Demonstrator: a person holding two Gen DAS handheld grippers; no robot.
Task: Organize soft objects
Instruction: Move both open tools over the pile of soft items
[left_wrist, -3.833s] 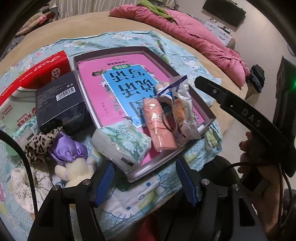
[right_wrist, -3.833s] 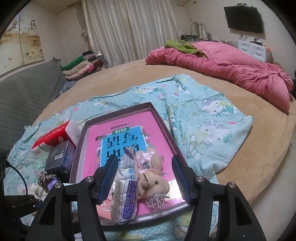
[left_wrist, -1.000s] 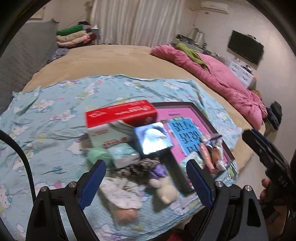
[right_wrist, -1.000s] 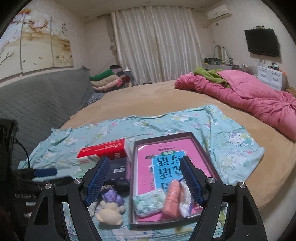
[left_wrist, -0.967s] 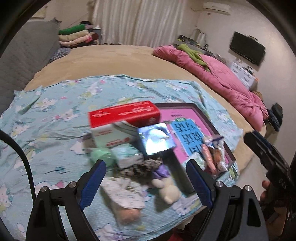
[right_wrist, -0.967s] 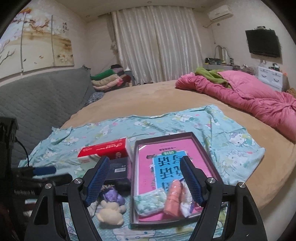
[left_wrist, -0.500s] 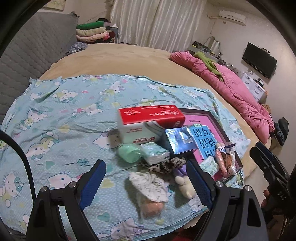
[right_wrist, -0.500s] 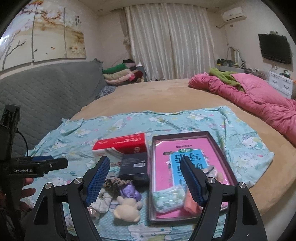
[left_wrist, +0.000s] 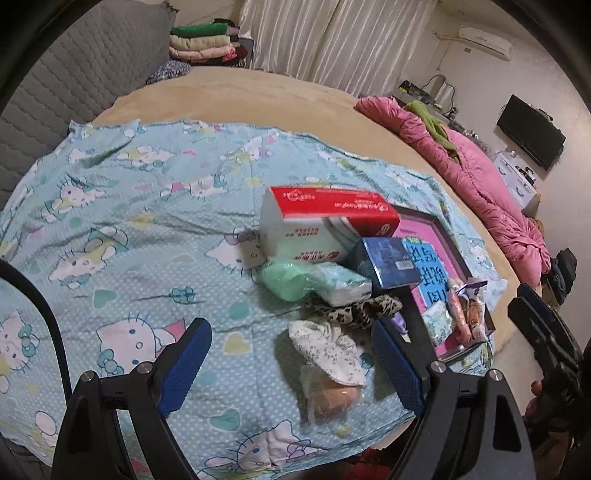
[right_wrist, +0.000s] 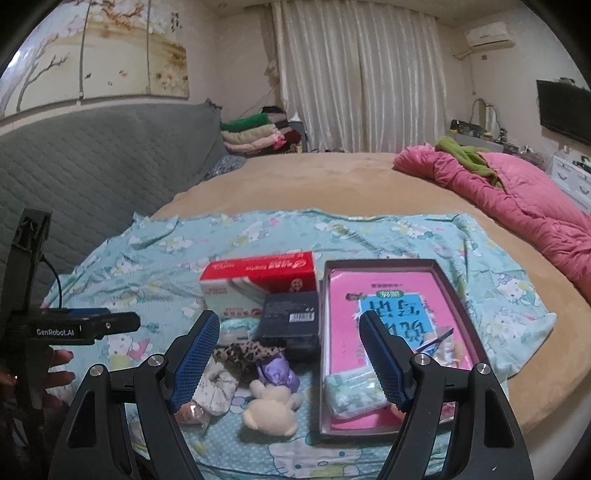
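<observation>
Trouble is most likely at the near edge of the bed, where the loose soft things lie. Both tools are spread wide and carry nothing: the left tool (left_wrist: 291, 365) hangs over the pale floral fabric pouch (left_wrist: 327, 349), which lies on a peach round thing in clear wrap (left_wrist: 332, 400); the right tool (right_wrist: 288, 354) hangs above the cream plush bear with a purple satin bow (right_wrist: 271, 400). Pinching the pouch could, I judge, drag the wrapped piece beneath it toward the edge of the light-blue cartoon-cat sheet (left_wrist: 110, 229) and off the bed. The leopard-print scrunchie (right_wrist: 245, 350) touches both the bow and the pouch, so a lift of either neighbour may snag it.

Just right of the bear sits the shallow dark-rimmed box lined in pink (right_wrist: 448, 284), already holding a green-patterned tissue pack (right_wrist: 354, 393) and some wrapped pieces at its near end. That end looks crowded; another drop there might tip something over the rim.

Farther back, a dark blue carton (right_wrist: 290, 319) and a red-and-white tissue box (right_wrist: 258, 286) stand against the soft pile, with a pale green wrapped roll (left_wrist: 284, 282) and a white tissue pack (left_wrist: 345, 286) wedged before them, blocking a reach from behind. Far off lies a pink quilt (right_wrist: 517, 195).
</observation>
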